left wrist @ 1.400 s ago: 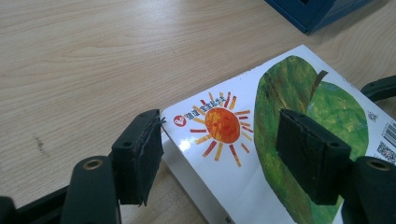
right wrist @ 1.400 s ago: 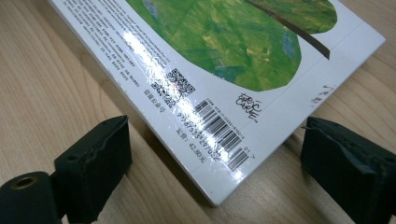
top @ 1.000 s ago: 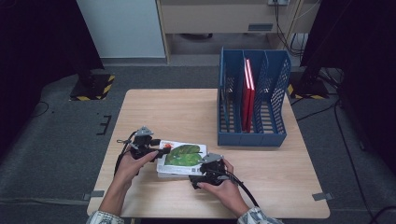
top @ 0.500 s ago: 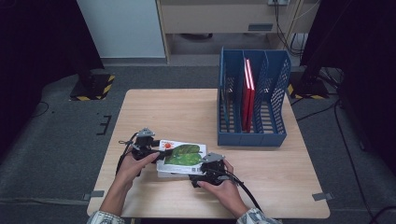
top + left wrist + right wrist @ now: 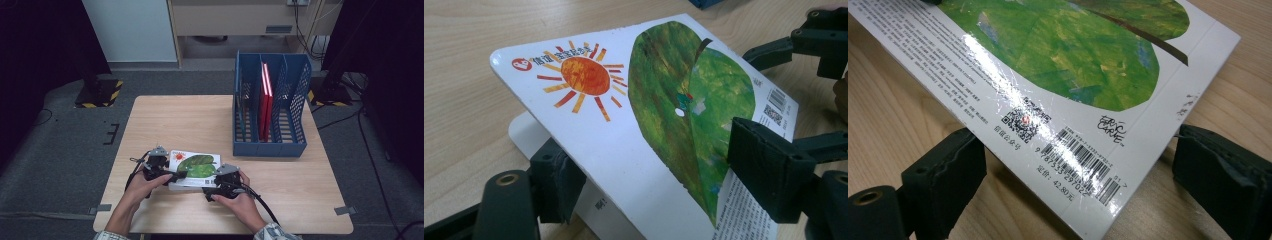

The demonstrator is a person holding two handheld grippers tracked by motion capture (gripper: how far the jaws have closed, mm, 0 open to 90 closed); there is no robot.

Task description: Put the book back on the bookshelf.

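A white picture book point(image 5: 195, 165) with an orange sun and a big green leaf on its cover lies near the table's front edge. My left gripper point(image 5: 175, 176) is at its left end. In the left gripper view, one pad point(image 5: 555, 182) sits under the raised cover point(image 5: 624, 140) and the other pad point(image 5: 769, 175) lies on top. These jaws have just been closing, with the book between them. My right gripper point(image 5: 210, 185) is at the book's right front corner. Its pads point(image 5: 943, 172) stand wide apart on either side of the barcode corner point(image 5: 1083, 165), clear of it.
A blue slotted file holder point(image 5: 270, 115) stands at the table's right back, with thin red books point(image 5: 266, 100) upright in a middle slot. Bare wooden tabletop point(image 5: 180, 120) stretches behind the book. Dark floor and cables surround the table.
My left gripper has edged slightly right, further onto the book's left end. The book and the right hand have kept still.
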